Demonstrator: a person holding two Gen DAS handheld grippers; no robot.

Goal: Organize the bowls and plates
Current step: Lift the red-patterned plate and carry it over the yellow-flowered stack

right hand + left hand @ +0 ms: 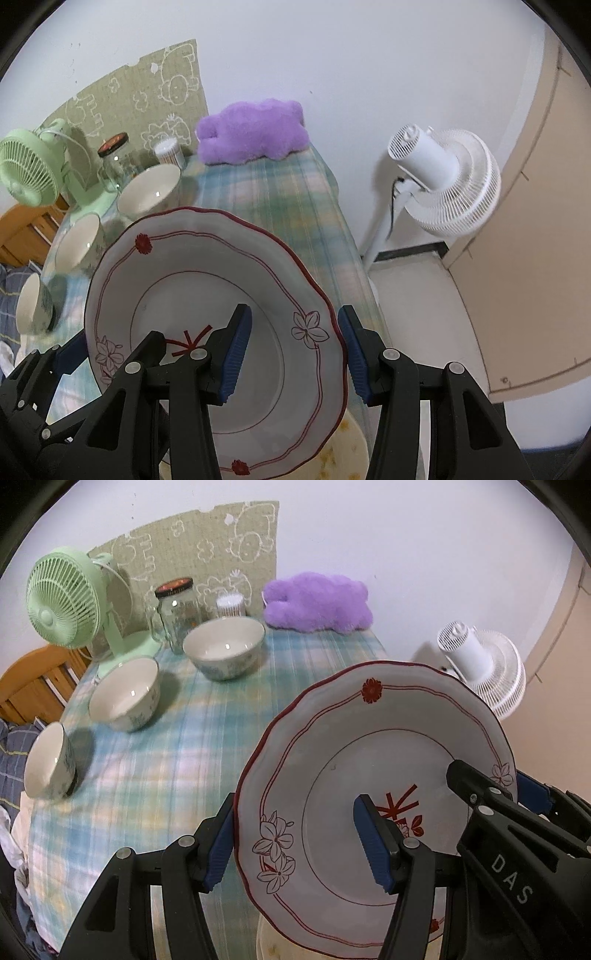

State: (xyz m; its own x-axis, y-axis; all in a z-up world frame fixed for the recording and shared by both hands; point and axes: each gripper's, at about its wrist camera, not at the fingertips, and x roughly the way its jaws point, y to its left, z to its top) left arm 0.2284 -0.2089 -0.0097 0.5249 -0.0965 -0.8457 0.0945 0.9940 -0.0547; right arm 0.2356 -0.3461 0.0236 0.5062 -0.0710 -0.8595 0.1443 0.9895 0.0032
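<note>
While raised, the plate (369, 775) sits between both grippers' jaws.

second plate (351, 443) mostly hidden beneath the held plate (207, 295).

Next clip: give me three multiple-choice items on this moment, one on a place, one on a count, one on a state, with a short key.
1. Where does the purple plush toy lie?
A. At the table's far end by the wall
B. Inside a bowl
C. On the floor under the white fan

2. How many bowls stand on the checked tablecloth?
A. One
B. Three
C. Five

3. How is the red-rimmed plate held?
A. Flat on the table, untouched
B. By the right gripper alone
C. Tilted, with the left gripper and right gripper each clamped on its rim

Key:
1 A: it rests on the cloth against the wall.
2 B: far bowl, middle bowl and near bowl.
3 C: both wrist views show pads on either face of the rim.
</note>
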